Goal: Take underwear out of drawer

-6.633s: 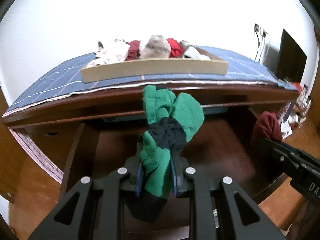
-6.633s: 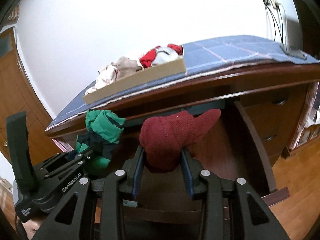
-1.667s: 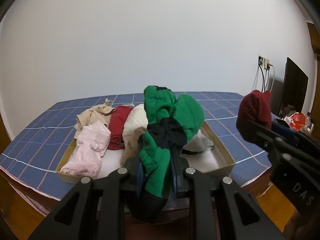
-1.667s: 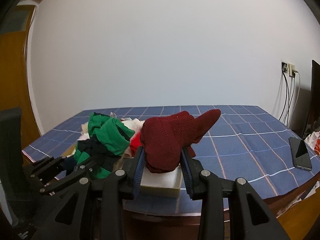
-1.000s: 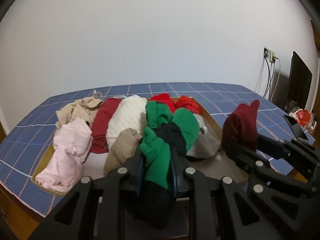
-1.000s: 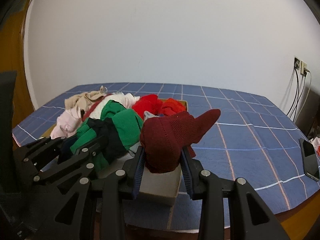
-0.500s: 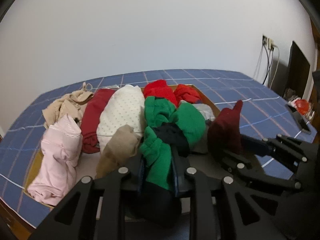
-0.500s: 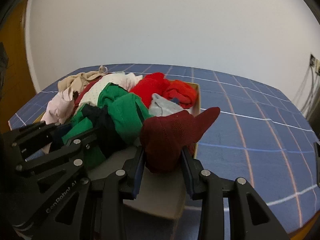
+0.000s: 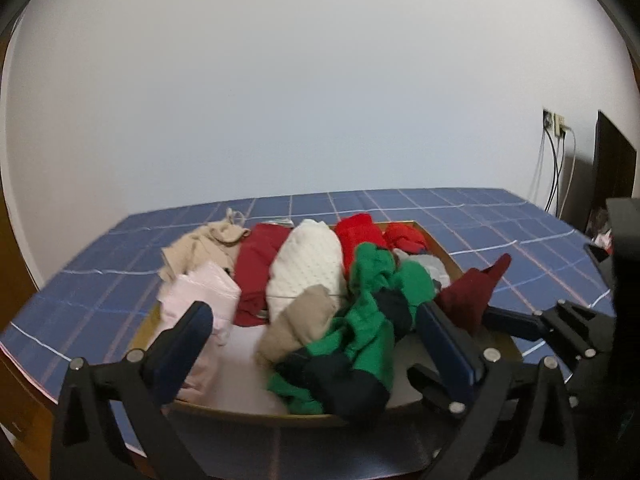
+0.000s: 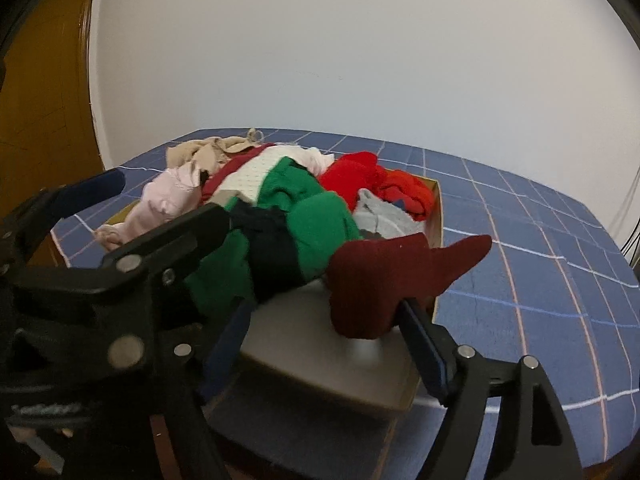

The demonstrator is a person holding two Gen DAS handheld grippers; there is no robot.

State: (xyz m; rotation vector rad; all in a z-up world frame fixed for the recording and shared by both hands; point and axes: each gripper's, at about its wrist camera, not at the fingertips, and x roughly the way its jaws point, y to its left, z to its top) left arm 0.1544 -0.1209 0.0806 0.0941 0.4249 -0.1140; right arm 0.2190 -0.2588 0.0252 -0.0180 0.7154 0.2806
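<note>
With both sets of jaws opening, the green garment [image 9: 360, 332] between the left gripper [image 9: 316, 336] jaws and the maroon one [image 10: 384, 280] beside the right gripper [image 10: 324, 344] jaws should be fully released into the box [image 10: 436, 216] before withdrawal.

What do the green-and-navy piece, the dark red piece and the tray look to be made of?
Green-and-navy piece: soft knit fabric, matte; it bunches in rounded folds. Dark red piece: fine knit, matte, with visible mesh-like texture. Tray: probably cardboard; thin flat tan walls, dull pale floor.

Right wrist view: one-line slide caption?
Right gripper opening, dropping the maroon garment into the cardboard tray beside the green-and-navy garment released by the left gripper.
</note>
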